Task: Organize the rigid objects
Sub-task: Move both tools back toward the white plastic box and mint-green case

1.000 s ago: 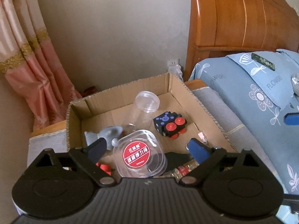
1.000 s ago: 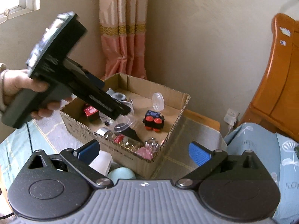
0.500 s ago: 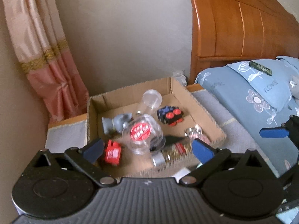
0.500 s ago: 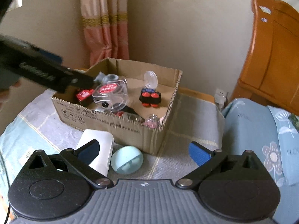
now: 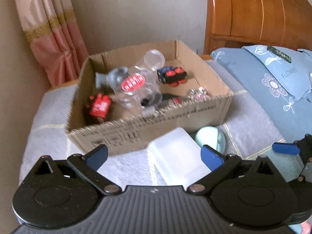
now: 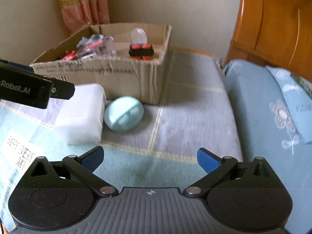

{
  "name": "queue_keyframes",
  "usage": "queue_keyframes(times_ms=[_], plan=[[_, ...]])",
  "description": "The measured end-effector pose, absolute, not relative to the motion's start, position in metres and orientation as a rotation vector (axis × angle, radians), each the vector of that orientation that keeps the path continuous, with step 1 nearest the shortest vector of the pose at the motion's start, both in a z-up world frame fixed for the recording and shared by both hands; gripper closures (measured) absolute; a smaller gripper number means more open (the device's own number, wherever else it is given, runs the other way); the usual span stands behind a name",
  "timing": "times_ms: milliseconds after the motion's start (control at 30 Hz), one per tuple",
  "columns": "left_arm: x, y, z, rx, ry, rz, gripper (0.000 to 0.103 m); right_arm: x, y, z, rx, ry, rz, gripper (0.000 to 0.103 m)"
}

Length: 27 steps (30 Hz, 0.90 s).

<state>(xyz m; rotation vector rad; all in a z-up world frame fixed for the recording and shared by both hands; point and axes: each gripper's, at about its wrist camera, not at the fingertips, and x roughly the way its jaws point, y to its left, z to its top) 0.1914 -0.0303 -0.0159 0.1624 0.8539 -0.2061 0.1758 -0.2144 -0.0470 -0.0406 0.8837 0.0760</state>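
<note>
White box (image 5: 176, 156) lies between the open left tongs (image 5: 154, 155)

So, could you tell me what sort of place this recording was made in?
Most likely a bedroom in a home: a wooden headboard, a blue flowered pillow and a pink curtain surround the blanket where the cardboard box stands.

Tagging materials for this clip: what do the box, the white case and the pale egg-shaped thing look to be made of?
Box: corrugated cardboard, matte brown; fluted ragged top edge and printing on its side.
White case: probably frosted plastic, translucent and milky, with rounded corners.
Egg-shaped thing: likely smooth plastic, pale mint with a soft sheen and a moulded seam; blur leaves it uncertain.
</note>
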Motion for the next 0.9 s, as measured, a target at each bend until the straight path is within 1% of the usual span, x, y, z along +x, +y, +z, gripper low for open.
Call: queue_keyframes(times_ms=[200,500,633,900], plan=[[0.194,-0.047,-0.027,0.165,0.855,-0.228,0.002,0.178,-0.216,-0.060,-0.049,0.918,0.082,0.000],[0.204,-0.058,-0.047,0.189,0.895,-0.223,0.002,0.174,-0.216,-0.062,-0.068,0.874,0.114,0.000],[0.203,-0.050,-0.048,0.173,0.903,-0.237,0.002,0.174,-0.217,-0.061,-0.071,0.871,0.123,0.000],[0.190,-0.020,-0.053,0.229,0.921,-0.190,0.001,0.176,-0.218,-0.061,-0.078,0.873,0.135,0.000]])
